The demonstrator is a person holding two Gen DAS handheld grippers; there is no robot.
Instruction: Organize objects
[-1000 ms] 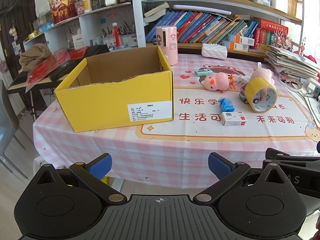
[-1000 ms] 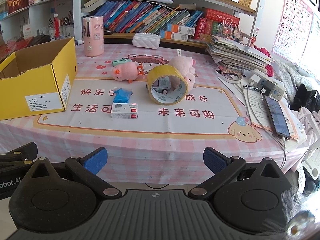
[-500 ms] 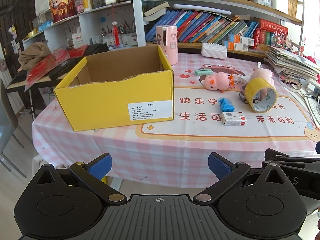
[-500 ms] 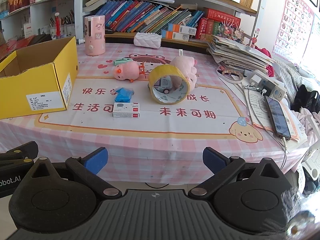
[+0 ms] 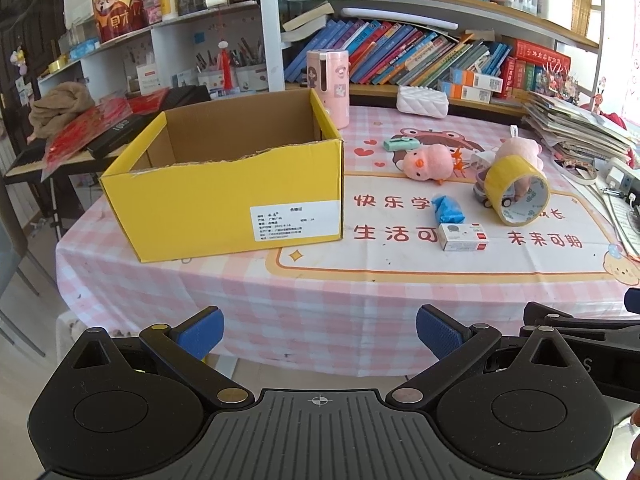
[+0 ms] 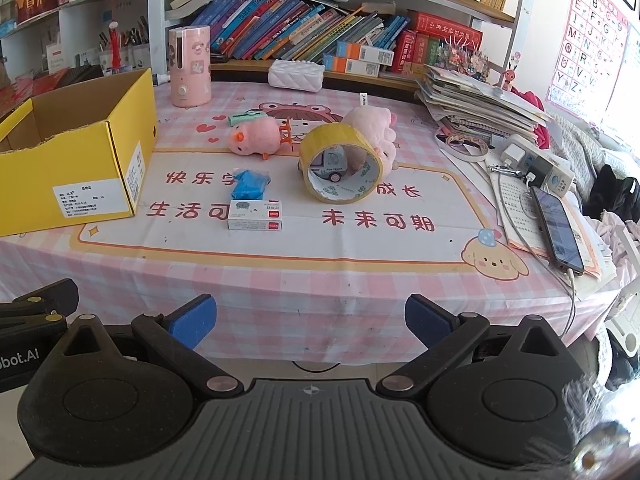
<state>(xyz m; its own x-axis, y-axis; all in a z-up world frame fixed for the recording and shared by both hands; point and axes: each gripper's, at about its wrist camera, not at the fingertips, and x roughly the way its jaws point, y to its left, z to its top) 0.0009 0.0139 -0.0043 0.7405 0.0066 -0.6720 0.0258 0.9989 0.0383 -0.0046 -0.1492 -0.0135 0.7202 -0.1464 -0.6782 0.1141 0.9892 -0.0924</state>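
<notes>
An open, empty-looking yellow cardboard box [image 5: 224, 196] [image 6: 72, 152] stands on the table's left. To its right lie a yellow tape roll [image 5: 518, 192] [image 6: 340, 168] on its side with a small toy car [image 6: 334, 162] seen through it, a pink chick plush [image 5: 428, 160] [image 6: 256, 140], a pink pig plush [image 6: 376, 128], a blue packet [image 5: 448, 209] [image 6: 250, 184], a small white box [image 5: 462, 237] [image 6: 255, 214] and a green clip [image 5: 400, 144]. My left gripper [image 5: 318, 330] and right gripper [image 6: 310, 318] are open and empty, in front of the table's near edge.
A pink canister [image 5: 328, 80] and a white quilted case [image 5: 422, 100] stand at the back. A stack of books [image 6: 480, 104], a power strip [image 6: 540, 164] and a phone on its cable [image 6: 556, 224] lie at the right. Bookshelves stand behind the table.
Both grippers have moved slightly toward the table, so the objects look a little nearer. Both stay open. Nothing on the table has moved.
</notes>
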